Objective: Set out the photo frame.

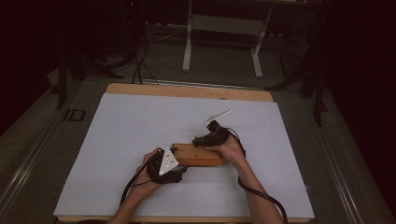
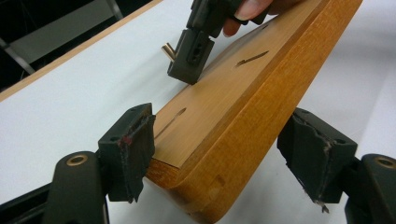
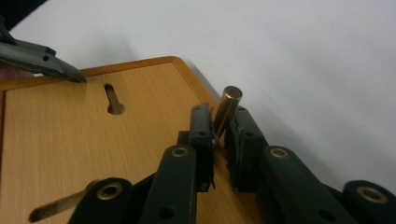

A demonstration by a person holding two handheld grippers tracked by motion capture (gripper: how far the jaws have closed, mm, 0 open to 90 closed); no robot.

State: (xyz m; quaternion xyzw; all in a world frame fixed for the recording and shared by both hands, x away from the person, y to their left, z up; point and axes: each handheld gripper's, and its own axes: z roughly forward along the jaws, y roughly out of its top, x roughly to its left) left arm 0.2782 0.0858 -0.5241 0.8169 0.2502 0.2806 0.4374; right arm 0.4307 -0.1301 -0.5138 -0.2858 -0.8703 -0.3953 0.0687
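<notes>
Risks first, judged from the present layout. Left gripper point(image 2: 224, 154) jaws wide apart, straddling the near corner of the wooden block point(image 2: 243, 102); left pad against the block's edge, right pad standing off with a gap, so nothing clamped. Block therefore free to slide or pivot if the right side pushes down or sideways. Right gripper point(image 3: 219, 133) nearly closed, pinching a small brass-coloured pin point(image 3: 227, 107) low on its shaft, pin tilted toward 1 o'clock. Narrow pinch on a smooth round shaft: likely to rotate or slip out between the pads. Tilt also likely to jam the pin at a slot mouth rather than seat it. Keyhole slot point(image 3: 112, 100) at 10 o'clock from the pin, apart from it.

Pose, high view. Left hand point(image 1: 152, 175) low at 7 o'clock of the block point(image 1: 198, 155), palm over the gripper, forearm entering from the bottom edge. Right hand point(image 1: 231, 149) at 2 o'clock of the block, wrist bent inward, gripper point(image 1: 210, 136) angled down over the block's far edge. Block on the white mat point(image 1: 140, 130), just right of centre, near half.
</notes>
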